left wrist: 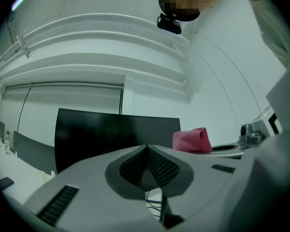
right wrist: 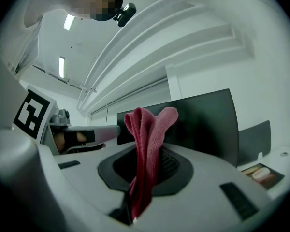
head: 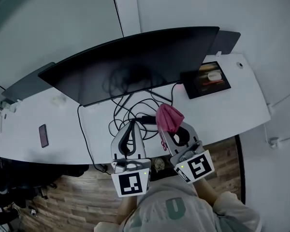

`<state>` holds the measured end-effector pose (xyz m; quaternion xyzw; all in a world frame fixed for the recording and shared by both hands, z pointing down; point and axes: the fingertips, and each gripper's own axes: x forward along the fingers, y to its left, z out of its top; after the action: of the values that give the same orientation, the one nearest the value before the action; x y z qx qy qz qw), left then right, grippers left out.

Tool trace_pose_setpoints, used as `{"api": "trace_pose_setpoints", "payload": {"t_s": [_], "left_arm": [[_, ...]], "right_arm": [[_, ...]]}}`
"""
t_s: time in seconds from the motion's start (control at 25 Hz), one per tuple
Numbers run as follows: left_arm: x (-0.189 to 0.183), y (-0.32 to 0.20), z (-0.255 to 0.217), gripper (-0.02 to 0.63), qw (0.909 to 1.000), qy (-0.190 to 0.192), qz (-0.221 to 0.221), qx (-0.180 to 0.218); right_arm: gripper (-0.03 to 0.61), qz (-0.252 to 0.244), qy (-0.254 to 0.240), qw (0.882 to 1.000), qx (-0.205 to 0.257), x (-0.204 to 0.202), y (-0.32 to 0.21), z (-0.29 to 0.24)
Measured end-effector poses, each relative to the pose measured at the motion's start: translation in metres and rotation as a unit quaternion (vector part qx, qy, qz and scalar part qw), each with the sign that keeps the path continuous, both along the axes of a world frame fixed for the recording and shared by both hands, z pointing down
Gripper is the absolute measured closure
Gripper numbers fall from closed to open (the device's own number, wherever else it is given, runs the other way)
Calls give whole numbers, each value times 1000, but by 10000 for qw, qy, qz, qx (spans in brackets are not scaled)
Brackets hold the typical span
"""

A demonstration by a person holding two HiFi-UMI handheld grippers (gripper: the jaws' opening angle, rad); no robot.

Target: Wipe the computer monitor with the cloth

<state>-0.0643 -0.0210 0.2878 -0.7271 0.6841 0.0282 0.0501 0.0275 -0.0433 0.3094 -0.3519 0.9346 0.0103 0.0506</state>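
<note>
The wide black monitor (head: 135, 64) stands on the white desk (head: 29, 134), screen dark and facing me. My right gripper (head: 173, 127) is shut on a pink cloth (head: 168, 118), which bunches up above its jaws just in front of the monitor's lower edge. In the right gripper view the cloth (right wrist: 147, 149) sticks up folded between the closed jaws, with the monitor (right wrist: 203, 124) behind. My left gripper (head: 131, 128) hangs beside it, shut and empty. The left gripper view shows the monitor (left wrist: 106, 134) ahead and the cloth (left wrist: 192, 140) to the right.
Black cables (head: 130, 105) tangle on the desk under the monitor. A tablet (head: 207, 79) with a lit picture lies at the right. A dark phone (head: 43, 135) lies at the left. A second dark screen (head: 26, 83) stands behind at the left. Wooden floor (head: 63, 202) lies below the desk edge.
</note>
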Motion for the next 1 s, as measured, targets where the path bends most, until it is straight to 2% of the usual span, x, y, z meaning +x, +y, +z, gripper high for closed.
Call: {"api": "trace_pose_setpoints", "payload": {"t_s": [0.28,0.76,1.0], "left_arm": [[18,-37,-10,598,9996,61,275,88],[32,-87,-6,598,9958,121,900,133],[52,-115,1,598,9913,148,1303,121]], "right_arm": [[523,128,-148,9997,136,7,-31,-12],[523,378,-74,9987,333,-4,-65,-14],[523,835,75,9956,427,19,-90,-13]]}}
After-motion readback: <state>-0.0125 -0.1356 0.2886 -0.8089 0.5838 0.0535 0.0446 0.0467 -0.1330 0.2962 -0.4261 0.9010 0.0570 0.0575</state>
